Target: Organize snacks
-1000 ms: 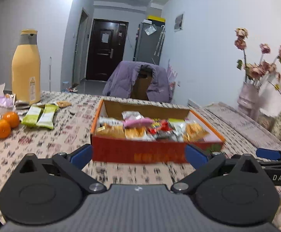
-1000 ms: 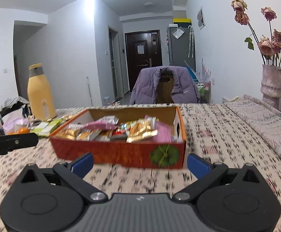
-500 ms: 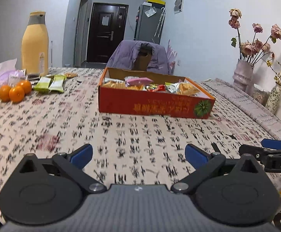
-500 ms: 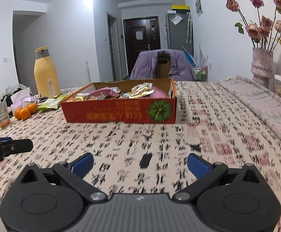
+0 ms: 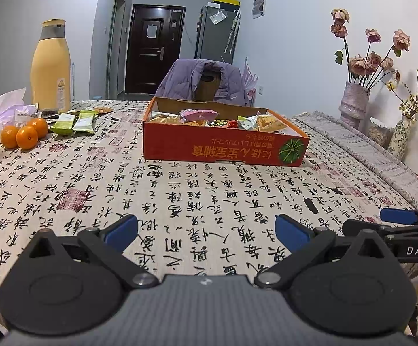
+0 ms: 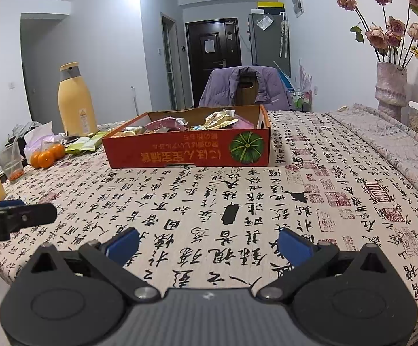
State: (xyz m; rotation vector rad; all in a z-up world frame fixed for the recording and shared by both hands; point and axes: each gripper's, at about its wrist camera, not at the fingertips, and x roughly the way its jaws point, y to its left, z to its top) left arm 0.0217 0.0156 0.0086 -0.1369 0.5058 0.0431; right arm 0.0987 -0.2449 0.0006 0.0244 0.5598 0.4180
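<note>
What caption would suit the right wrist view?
Open right tongs hover over the patterned tablecloth, facing a red box filled with snacks.

Open red cardboard box (image 5: 223,147) full of wrapped snacks (image 5: 217,119), flat mid-table; green packets (image 5: 73,122) apart, left.

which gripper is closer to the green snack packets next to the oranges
Left. The green snack packets lie ahead-left of the left gripper, past the oranges. The right gripper sits further right, beyond the left one, so the packets lie further across the table from it.
</note>
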